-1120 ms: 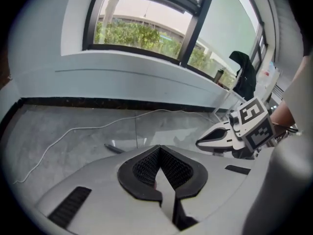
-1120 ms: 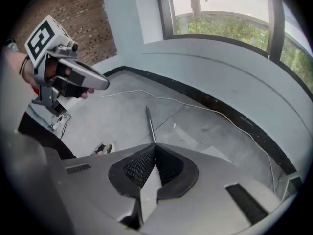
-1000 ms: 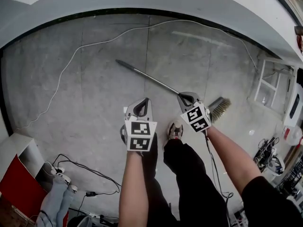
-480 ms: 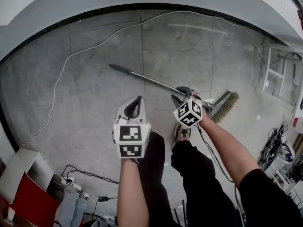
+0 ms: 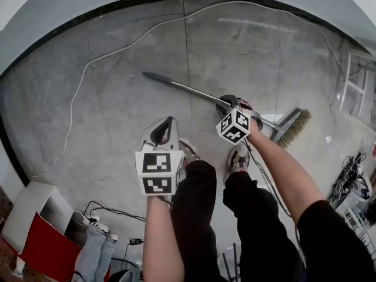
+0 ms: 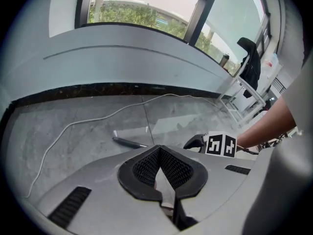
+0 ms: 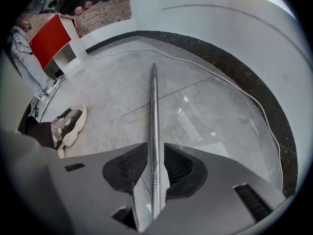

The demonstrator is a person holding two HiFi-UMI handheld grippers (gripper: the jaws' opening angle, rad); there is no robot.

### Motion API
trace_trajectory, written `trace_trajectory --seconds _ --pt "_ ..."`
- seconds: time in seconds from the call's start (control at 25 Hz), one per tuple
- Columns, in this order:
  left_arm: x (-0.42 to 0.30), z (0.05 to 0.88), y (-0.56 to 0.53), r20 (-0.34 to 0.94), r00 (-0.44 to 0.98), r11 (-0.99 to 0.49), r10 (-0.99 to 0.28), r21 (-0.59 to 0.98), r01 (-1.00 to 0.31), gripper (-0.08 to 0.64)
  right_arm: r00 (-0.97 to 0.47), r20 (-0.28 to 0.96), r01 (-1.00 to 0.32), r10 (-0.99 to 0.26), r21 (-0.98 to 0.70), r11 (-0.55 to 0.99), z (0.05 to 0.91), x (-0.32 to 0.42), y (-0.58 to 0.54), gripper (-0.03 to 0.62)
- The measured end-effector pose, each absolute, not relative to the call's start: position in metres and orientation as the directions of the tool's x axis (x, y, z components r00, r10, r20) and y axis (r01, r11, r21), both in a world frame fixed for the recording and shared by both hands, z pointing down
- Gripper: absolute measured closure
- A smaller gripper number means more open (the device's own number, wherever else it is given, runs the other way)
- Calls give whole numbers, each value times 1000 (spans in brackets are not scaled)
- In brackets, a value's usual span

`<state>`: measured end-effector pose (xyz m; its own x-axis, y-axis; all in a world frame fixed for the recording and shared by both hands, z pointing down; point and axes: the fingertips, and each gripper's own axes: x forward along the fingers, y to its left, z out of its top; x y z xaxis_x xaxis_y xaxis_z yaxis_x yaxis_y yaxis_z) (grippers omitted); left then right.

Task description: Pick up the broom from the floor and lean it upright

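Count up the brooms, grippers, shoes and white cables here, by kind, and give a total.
Broom: 1
Grippers: 2, the left gripper and the right gripper
Shoes: 2
White cable: 1
Total: 6

The floor point(image 5: 117, 116) was mottled grey concrete, edged on the far side by a black band point(image 6: 98, 88) under a pale grey wall point(image 6: 122, 58). The broom point(image 5: 194, 90) had a shiny silver handle, a dark tip and straw-coloured bristles. A white cable point(image 5: 90, 64) lay at the left. The left claw point(image 5: 165, 124) was light grey with black ribbed pads point(image 6: 142, 168); its cube point(image 5: 157, 172) bore black squares on white. At the near left was a red panel point(image 5: 44, 248) on a white cabinet point(image 5: 26, 210). The trousers point(image 5: 197, 204) were black, and the shoe point(image 7: 71, 124) was cream and grey.
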<state>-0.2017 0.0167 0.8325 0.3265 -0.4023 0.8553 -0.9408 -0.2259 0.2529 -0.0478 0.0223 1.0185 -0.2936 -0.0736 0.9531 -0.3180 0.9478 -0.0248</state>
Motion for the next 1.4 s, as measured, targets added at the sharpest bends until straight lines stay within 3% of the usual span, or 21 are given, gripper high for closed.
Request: trace_trajectory --seconds 0.8,1.2,1.4 --pt "-200 841 19 867 347 -250 -358 269 -930 558 -218 976 -292 -2 -63 954 1055 -70 19 520" --pt "-181 798 45 839 303 -157 -452 260 -953 558 -272 962 -298 -16 -69 952 985 -65 10 522" --pt "-156 767 47 833 322 -237 -450 236 -942 558 -292 956 -318 -32 -66 946 943 -55 0 522"
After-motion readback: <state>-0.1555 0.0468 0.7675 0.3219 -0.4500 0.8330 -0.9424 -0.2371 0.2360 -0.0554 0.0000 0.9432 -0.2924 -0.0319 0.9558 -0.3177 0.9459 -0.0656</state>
